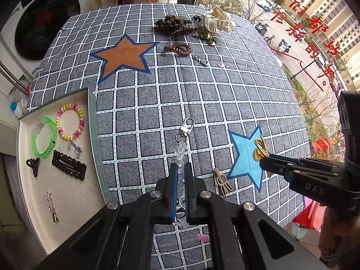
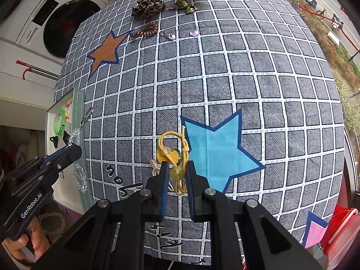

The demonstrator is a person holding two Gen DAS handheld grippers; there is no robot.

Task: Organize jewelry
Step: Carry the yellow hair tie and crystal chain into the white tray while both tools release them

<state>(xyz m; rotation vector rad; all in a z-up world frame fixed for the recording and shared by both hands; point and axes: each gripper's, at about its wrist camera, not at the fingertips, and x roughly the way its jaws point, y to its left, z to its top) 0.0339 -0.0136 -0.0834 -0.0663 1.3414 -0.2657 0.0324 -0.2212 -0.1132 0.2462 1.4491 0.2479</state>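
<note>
While both grippers are hanging over the near edge of the tabletop (image 1: 202, 103), each is carrying one piece. The left gripper (image 1: 180, 180) is pinching a clear bead chain (image 1: 181, 150) between nearly closed jaws, its silver clasp (image 1: 187, 126) sticking out beyond the fingertips. The right gripper (image 2: 177, 175) is clamping a yellow hair tie (image 2: 173, 155) at its bead, jaws almost shut around the cord, with the loops dangling free over the blue star (image 2: 216, 148).

The tray (image 1: 94, 135) is sitting at the left edge, already holding a green band (image 1: 42, 137), a coil bracelet (image 1: 70, 121), a black clip (image 1: 68, 165) and a few smaller pieces. A beige tie (image 1: 221, 181) is lying by the near edge; the leopard scrunchie (image 1: 175, 24), white scrunchie (image 1: 217, 21) and brown coil (image 1: 177, 49) are waiting at the far edge.

Both held pieces are looking light and limp. The chain is likely slippery and will swing, so gripping mid-length, as now, is sensible; the elastic tie is soft, and the bead is giving a firm hold.
</note>
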